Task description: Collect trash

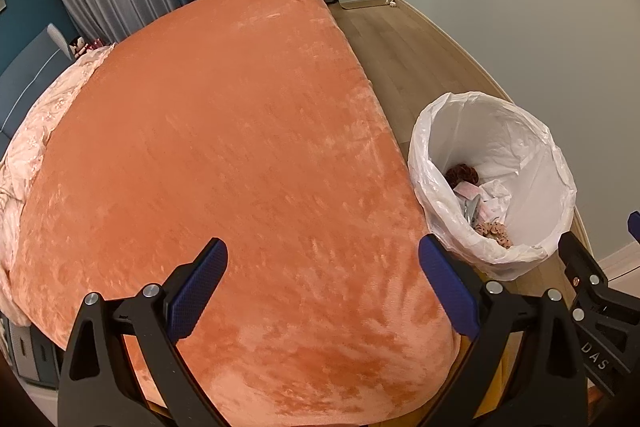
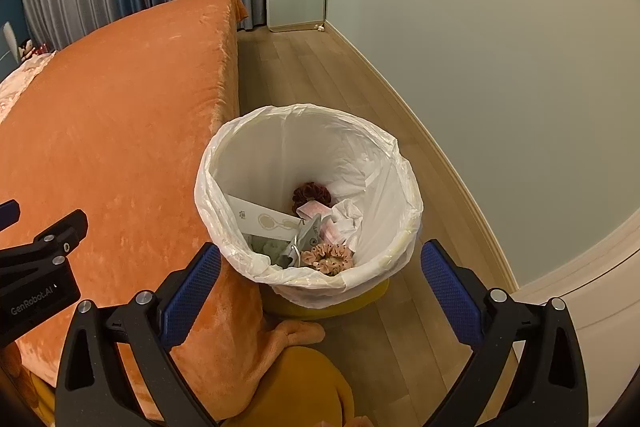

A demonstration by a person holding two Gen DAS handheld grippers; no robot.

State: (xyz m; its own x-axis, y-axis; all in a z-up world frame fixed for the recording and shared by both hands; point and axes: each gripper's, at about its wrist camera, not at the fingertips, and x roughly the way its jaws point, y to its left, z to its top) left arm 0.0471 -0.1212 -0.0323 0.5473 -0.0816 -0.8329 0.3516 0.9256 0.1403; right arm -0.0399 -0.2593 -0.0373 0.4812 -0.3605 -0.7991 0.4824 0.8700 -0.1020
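**Apparently the closing stage: both grippers empty, trash already in the bin**

Judging from the layout, the collecting step is at or near its end. The left gripper (image 1: 322,287) hovers over the orange bedspread (image 1: 224,147) with its blue-padded fingers (image 1: 196,291) spread wide and nothing between them. The right gripper (image 2: 320,291) is likewise wide open and empty, hanging just above and slightly short of the near rim of the trash bin (image 2: 400,163), which stands on the wooden floor (image 2: 320,75) touching the side of the bed.

Ahead of and below the right gripper, inside the white bag liner (image 2: 224,187), lie the collected items: a dark red scrunchie (image 2: 311,194), a pink scrunchie (image 2: 326,255), crumpled paper (image 2: 347,213), a white card (image 2: 260,217) and a grey piece whose identity cannot be told.

In front of the left gripper the bedspread shows no loose item; a pale pink quilt (image 1: 44,115) lies bunched at its far left edge.

The next move, as a judgement, calls for a scan of the bed and floor for remaining trash; if any appears, the nearer gripper must descend with fingers apart and close on it. Both tools point forward and downward, side by side, the left one's body showing at the left edge of the right wrist view.
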